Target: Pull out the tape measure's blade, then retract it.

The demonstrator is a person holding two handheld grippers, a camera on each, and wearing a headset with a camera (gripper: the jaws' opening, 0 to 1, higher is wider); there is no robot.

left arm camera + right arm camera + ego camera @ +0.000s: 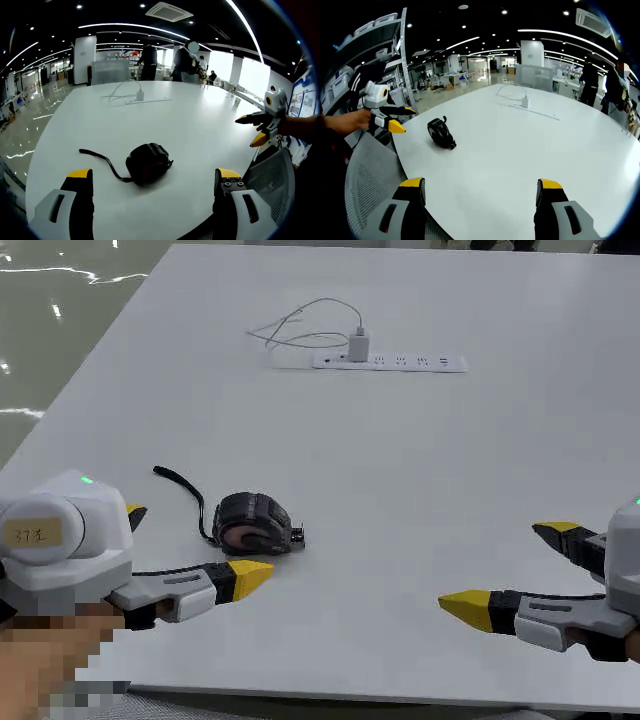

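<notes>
Big white worktop [420,540], rounded along its left edge, takes up most of the head view. There's a grey mesh chair back [367,185] just off the near edge.

Left gripper [198,543] hangs over the near-left corner, right gripper [500,567] over the near edge on the right side. Both have their yellow-tipped jaws spread wide with nothing between them. In the left gripper view the jaws frame the tape measure but sit short of it, no contact. The right one is well apart from it.

White power strip [400,362] lies flat out toward the far edge, roughly mid-width.

The tape measure [255,525], black case with a reddish round face, sits on the worktop near the near edge, left of centre, just beyond the left gripper's inner jaw. The blade is wound in, with just the end hook at the case mouth, pointing right in the head view.

White charger [358,344] is plugged into the strip's left end, and its thin cable [300,325] loops loosely on the worktop to the left.

Black wrist strap [185,490] trails from the case toward the left edge.
</notes>
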